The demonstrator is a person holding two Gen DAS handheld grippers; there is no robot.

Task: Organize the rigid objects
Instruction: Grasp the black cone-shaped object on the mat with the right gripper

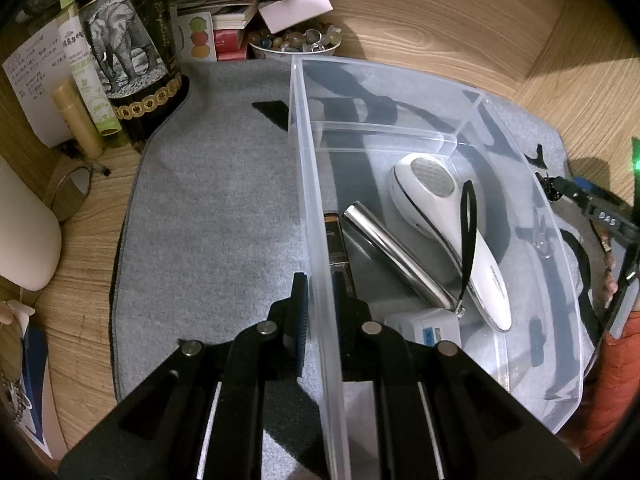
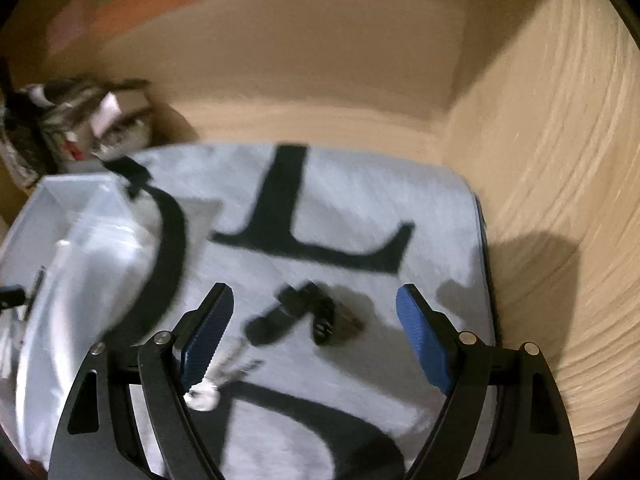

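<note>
Clamped on the clear bin's (image 1: 320, 208) wall, left hand-held gripper (image 1: 320, 300); right hand-held gripper (image 2: 316, 320) gapes over a big "L" (image 2: 304, 236).

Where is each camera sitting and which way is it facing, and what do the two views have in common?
Left wrist view: on the left gripper, looking steeply down its fingers, shut on the wall of the clear bin; fingertips and an orange sleeve show at the right edge.
Right wrist view: on the right gripper, open, tilted down at the grey mat over a dark object and keys; blurred, no hand visible.
Shared: bin, mat, wooden surface, clutter in the far left corner.
</note>
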